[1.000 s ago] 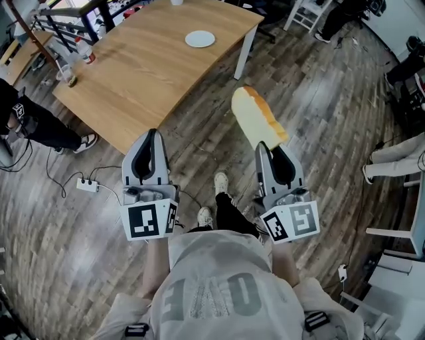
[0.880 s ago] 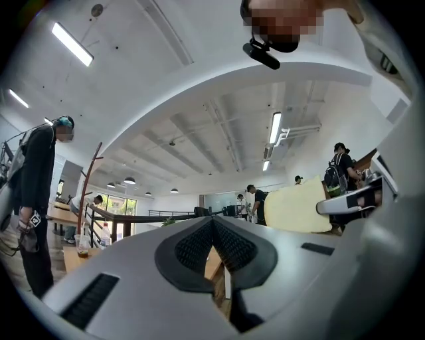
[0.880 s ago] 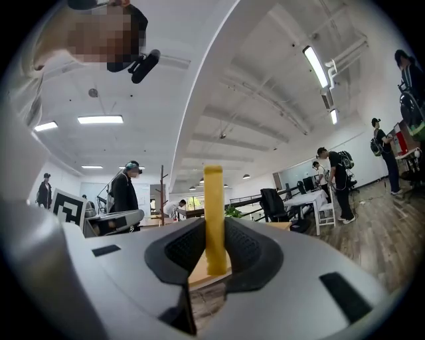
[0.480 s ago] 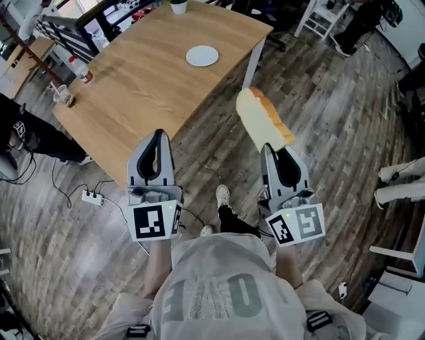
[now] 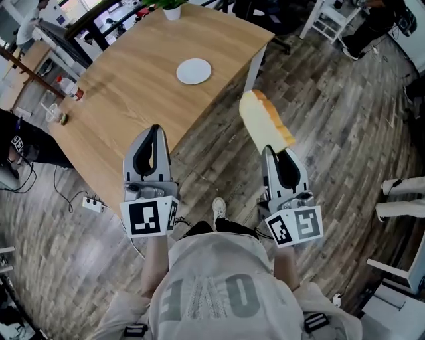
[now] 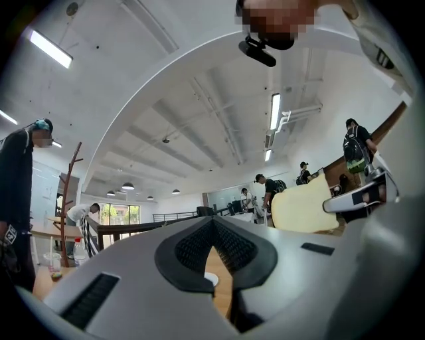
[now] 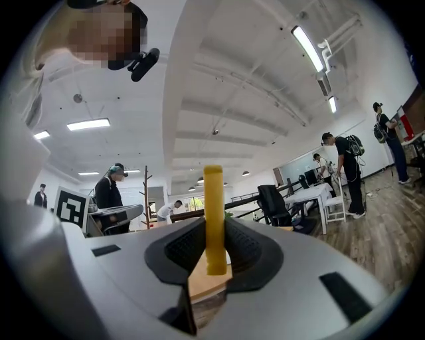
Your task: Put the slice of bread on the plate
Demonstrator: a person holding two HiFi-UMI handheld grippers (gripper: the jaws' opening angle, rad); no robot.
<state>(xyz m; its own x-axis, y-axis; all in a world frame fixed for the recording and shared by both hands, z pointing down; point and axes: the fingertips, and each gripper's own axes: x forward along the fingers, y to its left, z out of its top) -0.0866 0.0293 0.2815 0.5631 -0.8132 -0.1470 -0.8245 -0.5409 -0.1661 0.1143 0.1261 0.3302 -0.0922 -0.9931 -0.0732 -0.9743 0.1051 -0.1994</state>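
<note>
You have one slice of bread (image 5: 264,123), one white plate (image 5: 194,71) and one wooden table (image 5: 133,86) before you. You carry two tongs: the left tongs (image 5: 155,129) and the right tongs (image 5: 274,150). You can also count one bottle (image 5: 68,87) and one plant pot (image 5: 172,10) on the table, and one power strip (image 5: 88,203) on the floor (image 5: 332,99).

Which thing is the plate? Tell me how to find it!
Look at the big wooden table. Toward its far end lies the plate, all by itself. It is the only flat, round, white thing there; the bottle and the plant pot stand tall at the edges.
</note>
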